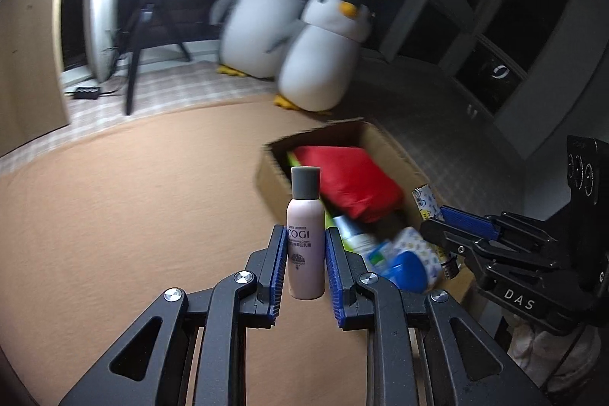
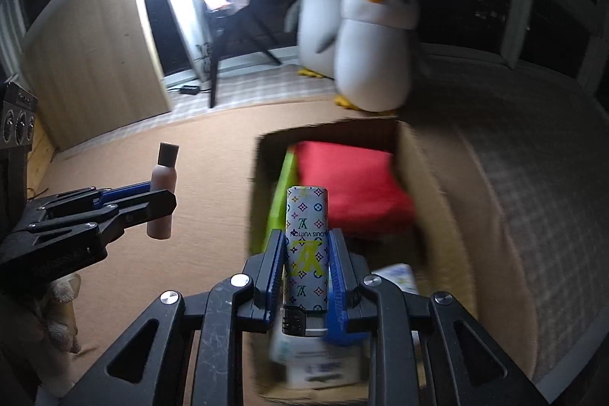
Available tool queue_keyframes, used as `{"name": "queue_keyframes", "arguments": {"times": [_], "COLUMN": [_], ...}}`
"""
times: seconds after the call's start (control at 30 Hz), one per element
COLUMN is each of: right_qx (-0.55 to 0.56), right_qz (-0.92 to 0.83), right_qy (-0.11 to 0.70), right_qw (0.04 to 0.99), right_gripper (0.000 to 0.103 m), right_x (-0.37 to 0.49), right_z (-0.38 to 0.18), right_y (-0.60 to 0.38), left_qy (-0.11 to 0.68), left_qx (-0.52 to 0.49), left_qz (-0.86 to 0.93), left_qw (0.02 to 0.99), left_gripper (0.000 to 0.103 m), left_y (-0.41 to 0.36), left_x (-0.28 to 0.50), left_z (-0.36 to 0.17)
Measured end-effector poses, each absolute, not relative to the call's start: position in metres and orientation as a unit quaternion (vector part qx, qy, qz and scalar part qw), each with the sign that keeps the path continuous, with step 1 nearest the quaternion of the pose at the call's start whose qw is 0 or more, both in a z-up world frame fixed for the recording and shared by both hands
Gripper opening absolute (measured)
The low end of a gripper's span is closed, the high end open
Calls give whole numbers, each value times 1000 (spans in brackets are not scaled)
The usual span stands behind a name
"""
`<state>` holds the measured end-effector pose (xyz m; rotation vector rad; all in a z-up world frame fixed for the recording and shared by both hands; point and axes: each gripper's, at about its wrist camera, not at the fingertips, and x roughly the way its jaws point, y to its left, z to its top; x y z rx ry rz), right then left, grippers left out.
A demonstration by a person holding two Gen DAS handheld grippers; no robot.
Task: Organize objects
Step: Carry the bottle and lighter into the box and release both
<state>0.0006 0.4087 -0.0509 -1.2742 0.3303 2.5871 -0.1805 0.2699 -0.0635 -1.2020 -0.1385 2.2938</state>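
My left gripper is shut on a pink bottle with a grey cap, held upright above the tan carpet just left of an open cardboard box. In the right wrist view the same bottle shows in the left gripper at the left. My right gripper is shut on a white lighter with a coloured monogram print, held over the box. From the left wrist view the right gripper hangs over the box's near right corner, with the lighter's end sticking out.
The box holds a red cloth bundle, a green item, a blue lid and some printed packets. Two plush penguins stand behind it. A ring light on a tripod stands at the back left. A grey quilted mat lies to the right.
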Motion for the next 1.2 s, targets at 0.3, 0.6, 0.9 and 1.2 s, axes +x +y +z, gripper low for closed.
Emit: {"name": "queue_keyframes", "arguments": {"times": [0.3,0.6,0.9,1.2], "right_qx": [-442,-428,-428,-428], "right_qz": [876,880,876,872], "right_qy": [127,131,149,162], "right_qw": [147,157,168,171], "right_gripper": [21,60,62,66], "right_x": [28,41,48,51], "right_z": [-61,-56,-58,-57], "right_y": [450,468,480,475], "left_qy": [-27,-25,-22,-18], "left_qx": [-458,-458,-463,-458], "left_qz": [837,840,841,849], "left_qw": [299,290,280,263], "left_gripper": [22,76,80,87], "left_y": [333,351,345,323], "left_x": [-182,-186,-185,-173], "left_z": [-72,-70,-70,-59]}}
